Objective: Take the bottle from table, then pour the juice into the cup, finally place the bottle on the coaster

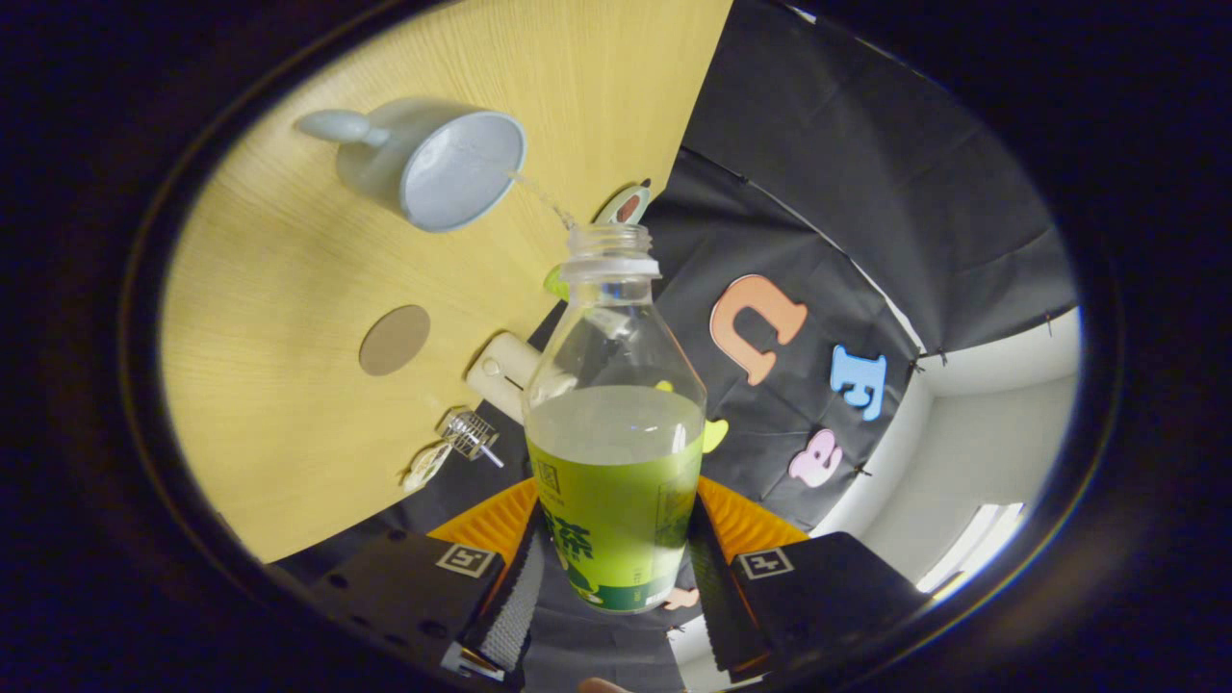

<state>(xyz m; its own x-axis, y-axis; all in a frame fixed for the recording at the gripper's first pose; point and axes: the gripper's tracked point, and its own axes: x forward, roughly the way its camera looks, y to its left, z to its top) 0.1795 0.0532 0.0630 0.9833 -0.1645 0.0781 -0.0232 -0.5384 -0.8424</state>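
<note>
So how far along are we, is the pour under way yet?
Pickup looks done: the gripper is shut on the bottle, both fingers pressing its green label. Pouring is in hand: the bottle is tilted and a thin stream runs from its open neck to the pale blue cup. Juice remains in the bottle. Left: stop pouring and set the bottle on the round coaster.

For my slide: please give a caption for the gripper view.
Hand-held gripper tilts the bottle, pouring juice into the cup.
</note>
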